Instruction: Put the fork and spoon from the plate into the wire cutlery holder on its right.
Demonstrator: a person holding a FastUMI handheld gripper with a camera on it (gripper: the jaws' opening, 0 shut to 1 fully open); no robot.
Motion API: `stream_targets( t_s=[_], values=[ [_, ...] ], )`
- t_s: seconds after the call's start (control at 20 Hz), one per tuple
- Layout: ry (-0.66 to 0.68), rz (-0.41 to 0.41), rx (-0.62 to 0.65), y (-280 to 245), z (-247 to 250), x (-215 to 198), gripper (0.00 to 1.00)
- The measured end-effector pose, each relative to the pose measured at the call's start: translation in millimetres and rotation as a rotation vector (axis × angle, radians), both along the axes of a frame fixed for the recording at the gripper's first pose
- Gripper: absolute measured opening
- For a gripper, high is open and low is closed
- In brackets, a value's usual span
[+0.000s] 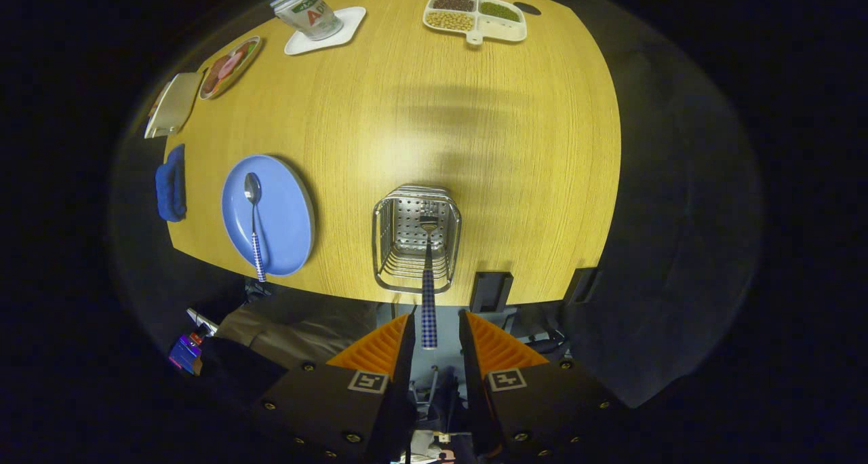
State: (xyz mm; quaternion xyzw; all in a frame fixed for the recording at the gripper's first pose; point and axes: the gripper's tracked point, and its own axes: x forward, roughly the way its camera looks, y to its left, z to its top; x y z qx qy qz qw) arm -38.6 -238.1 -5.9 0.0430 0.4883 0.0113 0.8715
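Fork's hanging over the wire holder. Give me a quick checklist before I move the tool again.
1. Fork tines inside the wire cutlery holder: ok, head sits within its walls.
2. Fork free of the tool: cannot tell; handle lies between its fingers with gaps either side.
3. Fork resting on the holder's floor: cannot tell.
4. Holder upright: ok.
5. Spoon waiting on the blue plate: ok, handle overhangs the near rim.
6. Table between plate and holder unobstructed: ok.
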Motion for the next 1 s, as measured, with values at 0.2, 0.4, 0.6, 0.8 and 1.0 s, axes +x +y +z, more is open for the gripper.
stream_targets(
  t_s=[0.2,0.4,0.6,0.8,1.0],
  values=[
    [-0.073,-0.015,0.000,18.3,7.1,-25.1,0.39],
    [-0.158,0.006,0.012,60.3,9.5,-29.5,0.39],
    [-0.208,0.055,-0.006,107.4,-6.6,-19.6,0.39],
    [-0.201,0.076,0.026,148.9,-43.3,1.6,0.39],
    [-0.186,0.100,0.019,175.2,-61.6,9.8,0.39]
  ],
)
